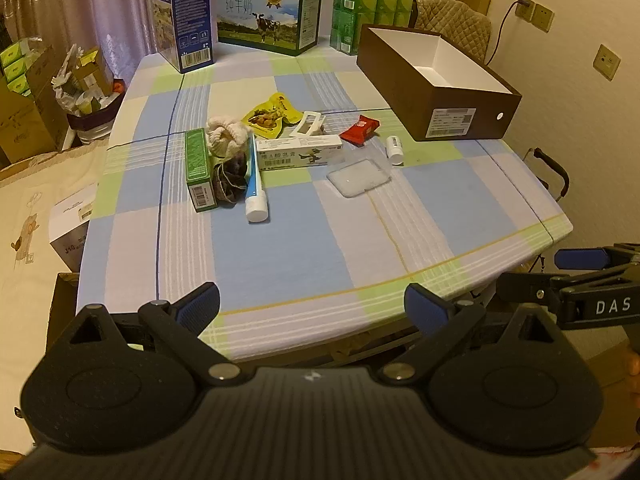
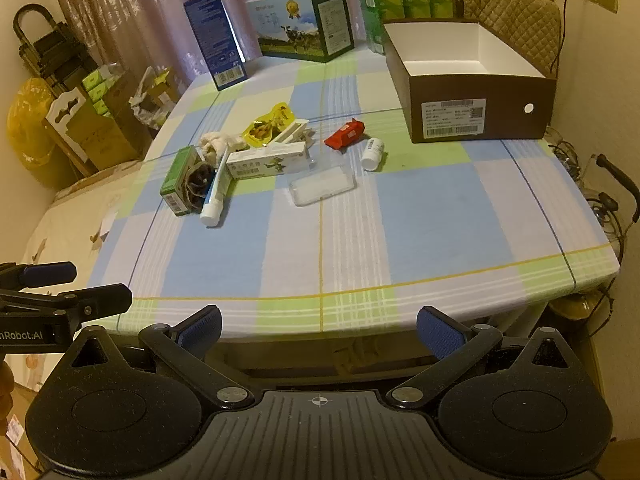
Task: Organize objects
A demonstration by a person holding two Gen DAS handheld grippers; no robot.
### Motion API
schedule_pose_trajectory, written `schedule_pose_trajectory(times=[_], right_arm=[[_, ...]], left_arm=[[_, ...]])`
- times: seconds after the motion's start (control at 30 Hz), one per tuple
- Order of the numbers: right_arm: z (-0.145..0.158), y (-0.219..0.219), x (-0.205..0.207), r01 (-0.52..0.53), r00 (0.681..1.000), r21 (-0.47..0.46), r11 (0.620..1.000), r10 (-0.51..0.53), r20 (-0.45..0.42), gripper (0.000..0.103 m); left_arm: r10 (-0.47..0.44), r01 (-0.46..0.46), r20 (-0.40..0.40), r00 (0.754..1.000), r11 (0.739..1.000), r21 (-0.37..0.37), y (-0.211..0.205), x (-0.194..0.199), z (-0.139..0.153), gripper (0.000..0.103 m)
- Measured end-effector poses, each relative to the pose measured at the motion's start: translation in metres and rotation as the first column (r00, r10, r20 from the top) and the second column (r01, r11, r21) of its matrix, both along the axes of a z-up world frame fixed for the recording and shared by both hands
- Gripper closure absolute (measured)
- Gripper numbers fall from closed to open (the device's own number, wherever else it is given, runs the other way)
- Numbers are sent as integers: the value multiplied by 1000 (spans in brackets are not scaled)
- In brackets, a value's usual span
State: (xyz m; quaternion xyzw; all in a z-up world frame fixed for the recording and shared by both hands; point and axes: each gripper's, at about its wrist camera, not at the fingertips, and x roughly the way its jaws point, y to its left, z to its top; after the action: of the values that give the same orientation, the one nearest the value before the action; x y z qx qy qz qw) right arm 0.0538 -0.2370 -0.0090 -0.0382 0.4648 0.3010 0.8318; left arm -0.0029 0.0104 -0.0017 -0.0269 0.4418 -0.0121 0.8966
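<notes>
Checked cloth covers your counter [image 1: 280,248], with the clutter lying mid-surface.

Your left gripper [image 1: 312,308] and right gripper [image 2: 319,326] both hover at the near edge, jaws spread wide and holding nothing. Ahead lie a green box [image 1: 198,170], a toothpaste tube [image 1: 255,188] beside it, a long white carton [image 1: 299,154], a red packet [image 1: 359,130], a small white bottle [image 1: 395,150] and a clear flat case [image 1: 358,178]. At the far right corner stands an open brown box [image 1: 436,88], nothing visible inside.

Dark bundle [image 1: 230,176] half hidden behind green carton [image 1: 199,170]; shoebox label [image 1: 450,122] unreadable (too small).
</notes>
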Motion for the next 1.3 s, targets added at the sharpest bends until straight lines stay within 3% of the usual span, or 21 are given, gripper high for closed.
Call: schedule_pose_trajectory(times=[1.3], right_arm=[[1, -1, 5, -13, 1000, 0, 1000, 13, 6, 2]], left_arm=[[-4, 4, -2, 1000, 1000, 0, -11, 12, 1, 6]])
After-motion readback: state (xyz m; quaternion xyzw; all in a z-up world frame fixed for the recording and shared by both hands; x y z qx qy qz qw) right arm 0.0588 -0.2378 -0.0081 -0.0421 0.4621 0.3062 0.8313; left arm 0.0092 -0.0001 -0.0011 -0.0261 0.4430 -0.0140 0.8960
